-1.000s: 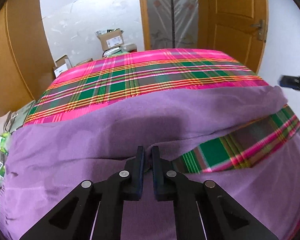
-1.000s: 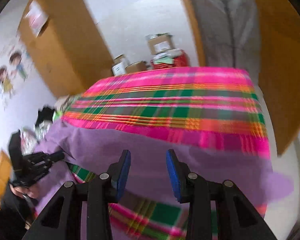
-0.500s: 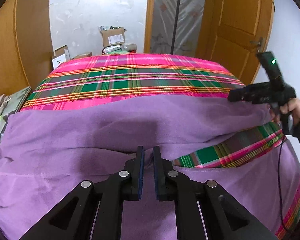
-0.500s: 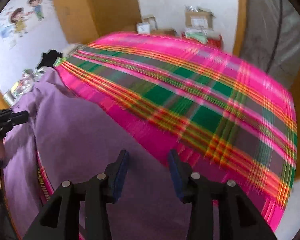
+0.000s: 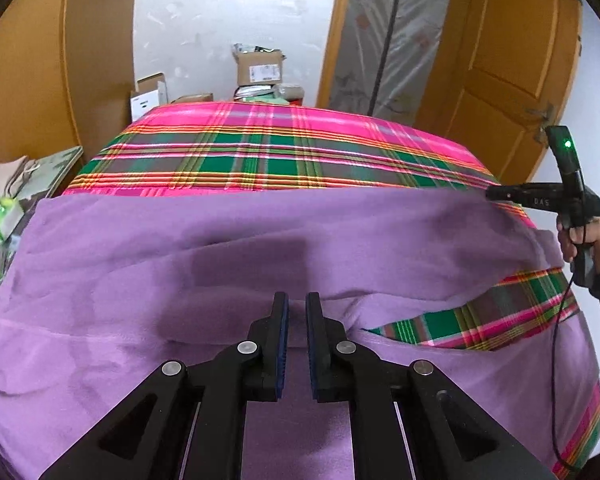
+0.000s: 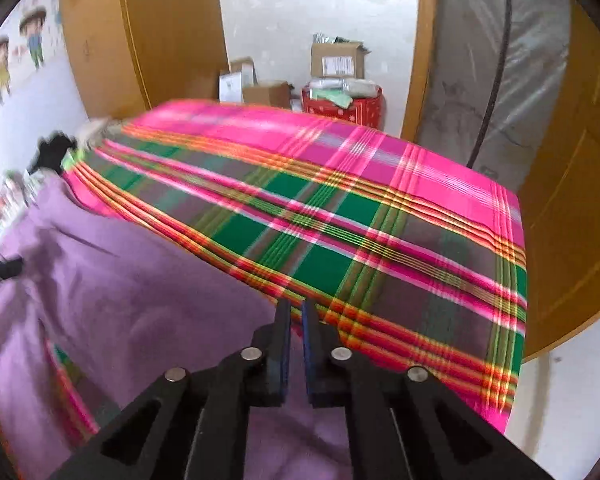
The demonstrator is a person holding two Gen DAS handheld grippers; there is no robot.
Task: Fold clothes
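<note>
I've got the purple garment (image 5: 260, 240) spread over the near half of the bed (image 5: 284, 152), its far edge lying across the plaid cover. L gripper (image 5: 296, 312) sits low at the garment's near-middle ridge, jaws nearly pressed together, pinching a raised fold of purple cloth. R gripper (image 6: 296, 316) is at the garment's right edge where purple meets plaid; its jaws have just been closing, now nearly together, prob. nipping that edge, tho blur makes it hard to confirm. 2 cardboard boxes (image 5: 260, 68) stand beyond the bed's far end.
</note>
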